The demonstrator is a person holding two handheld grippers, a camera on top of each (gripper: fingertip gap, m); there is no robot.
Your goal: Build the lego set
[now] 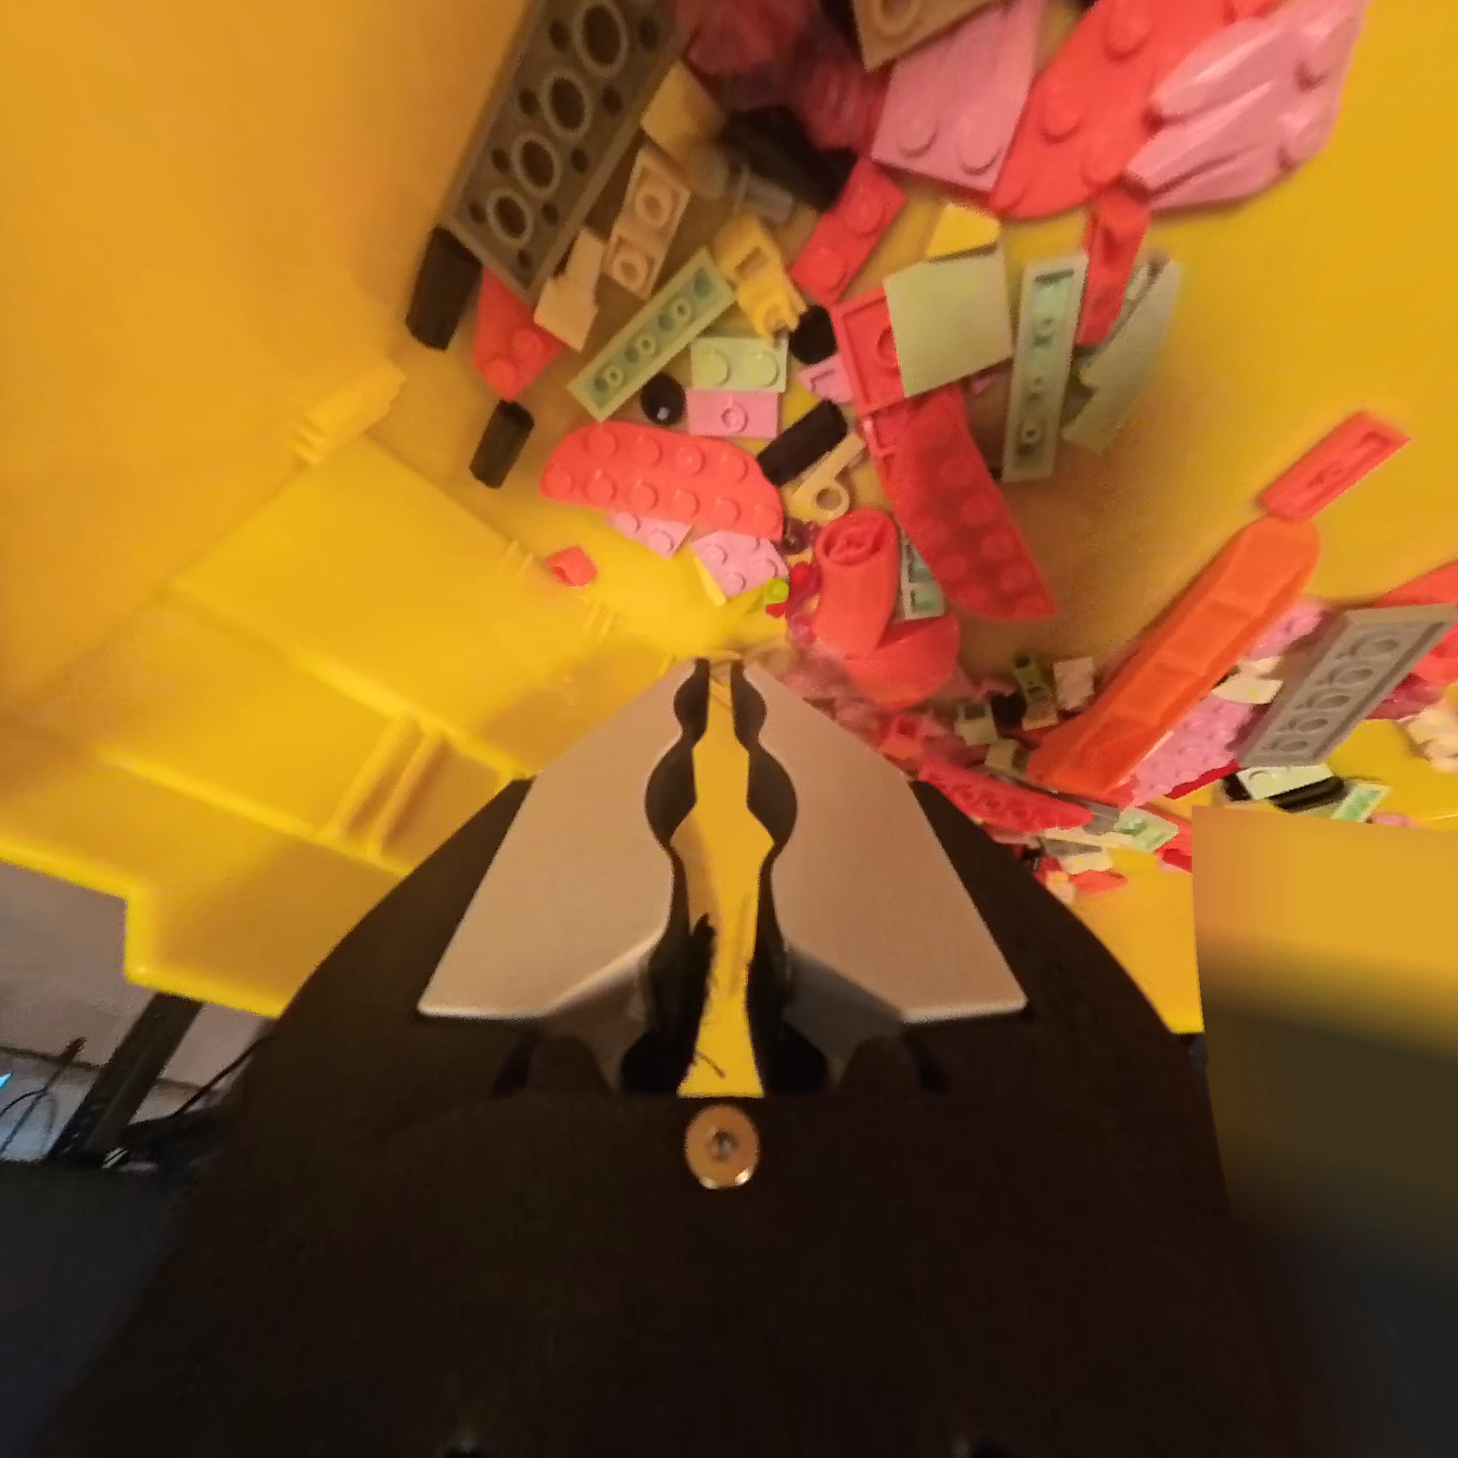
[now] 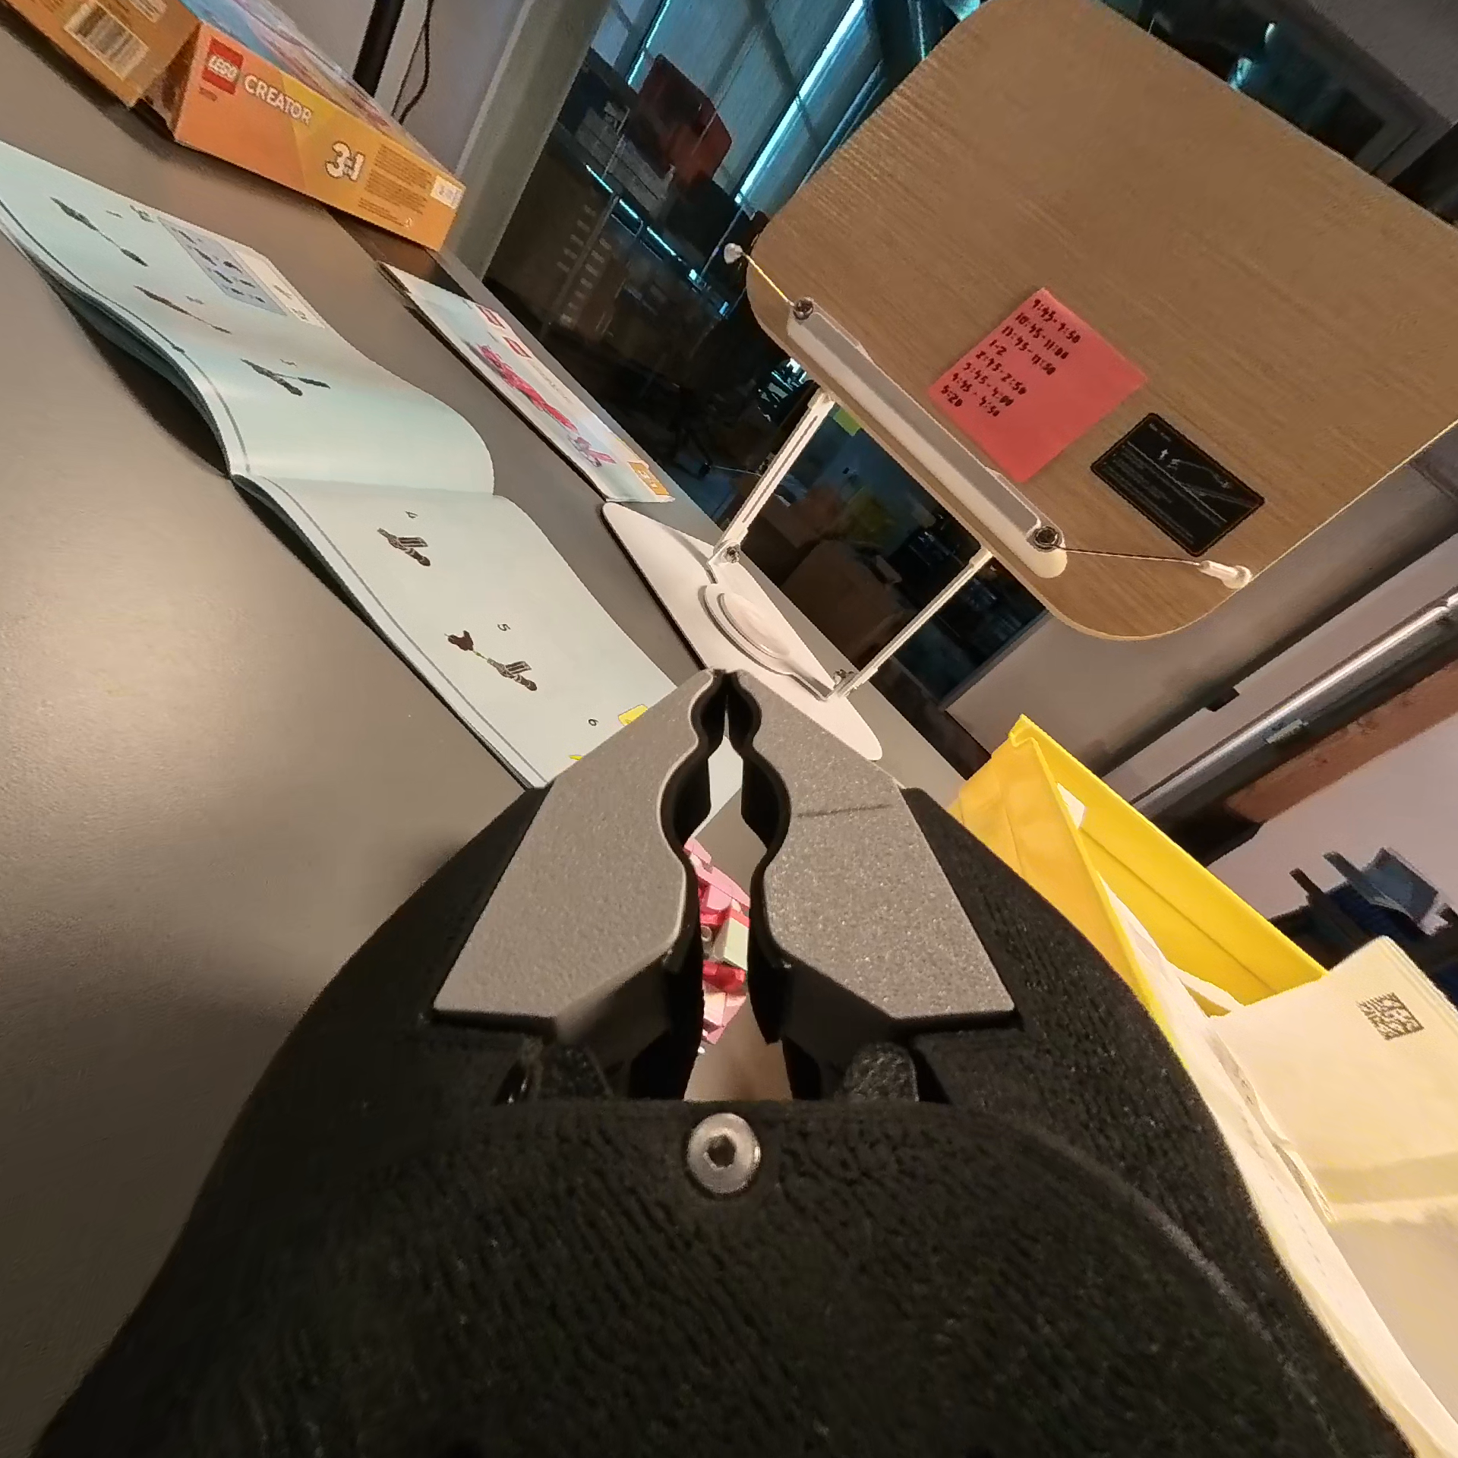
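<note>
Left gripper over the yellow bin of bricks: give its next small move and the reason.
Probably open the fingers wider first. The left gripper hangs over the yellow bin with its tips nearly together, seemingly empty, so they could not straddle a piece. The small coral brick lies alone just ahead to the left, clear of the heap.

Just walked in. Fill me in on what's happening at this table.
A person works a pair of hand-held tongs in each hand. The left tongs reach into a yellow plastic bin of loose red, pink, green and grey building bricks, tips nearly together at the bin floor beside a red cylindrical brick; nothing clearly gripped. The right tongs hang shut and empty above the dark grey table, near an open pale-blue instruction booklet.
</note>
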